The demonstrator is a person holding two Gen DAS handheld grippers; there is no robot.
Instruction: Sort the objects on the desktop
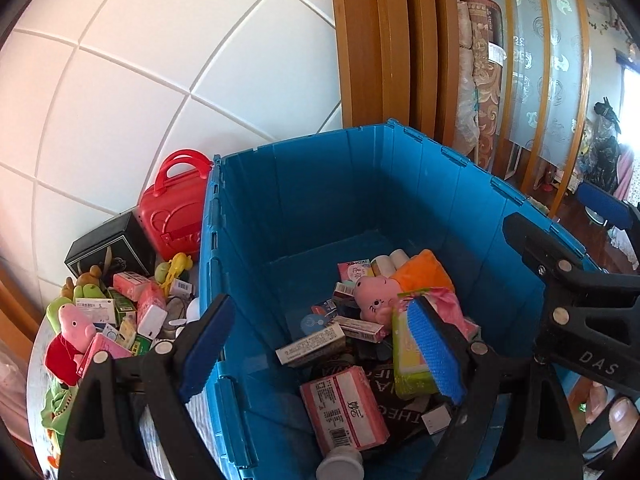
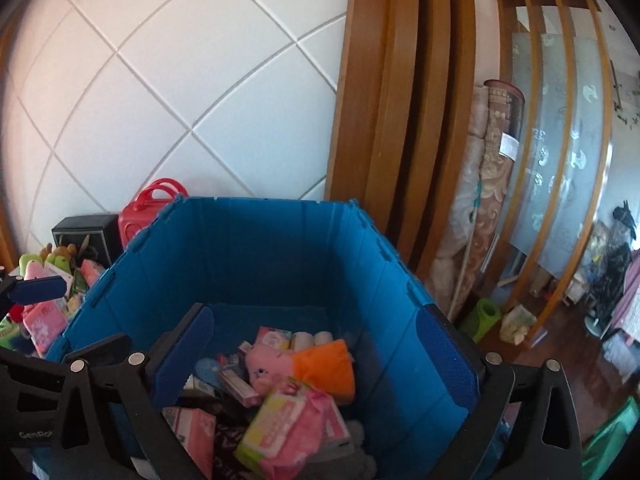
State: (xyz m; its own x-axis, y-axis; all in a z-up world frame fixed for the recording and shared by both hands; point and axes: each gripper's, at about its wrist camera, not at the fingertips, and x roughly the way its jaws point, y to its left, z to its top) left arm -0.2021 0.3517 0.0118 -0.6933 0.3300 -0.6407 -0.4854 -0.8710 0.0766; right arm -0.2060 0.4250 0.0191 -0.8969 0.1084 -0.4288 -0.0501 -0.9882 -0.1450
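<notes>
A blue plastic crate (image 1: 280, 200) holds sorted items: a pink pig plush with an orange body (image 1: 384, 292), a yellow-green and pink packet (image 1: 408, 356), a pink box (image 1: 344, 408) and several small boxes. My left gripper (image 1: 320, 356) is open and empty, straddling the crate's left wall. My right gripper (image 2: 316, 364) is open and empty above the crate (image 2: 260, 260), over the pig plush (image 2: 272, 364) and the packet (image 2: 288, 416). The right gripper's body also shows at the right edge of the left wrist view (image 1: 580, 292).
Left of the crate, a table (image 1: 36, 364) carries a pile of unsorted things: a Peppa Pig plush (image 1: 72, 332), medicine boxes, a red toy suitcase (image 1: 176, 208) and a black box (image 1: 112, 248). A white tiled wall is behind. Wooden door frames and rolled rugs (image 2: 480, 200) stand to the right.
</notes>
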